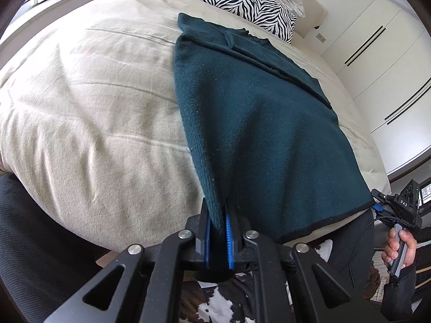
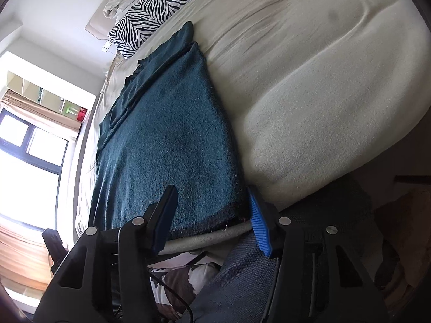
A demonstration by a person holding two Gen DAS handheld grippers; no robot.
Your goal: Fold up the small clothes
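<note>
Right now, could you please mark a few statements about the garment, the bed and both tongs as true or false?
1. The left tongs are shut on the teal sweater. True.
2. The right tongs are clamped on the hem. False: they are open, straddling the hem corner.
3. The sweater lies on a beige bed. True.
4. The zebra pillow sits on the sweater. False: it lies beyond it.

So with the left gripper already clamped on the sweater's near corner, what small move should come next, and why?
Probably closing the right gripper on the teal sweater's hem. Its jaws stand open around the other near corner, while the left gripper already pinches its corner; both need hold before lifting the hem to fold.
</note>
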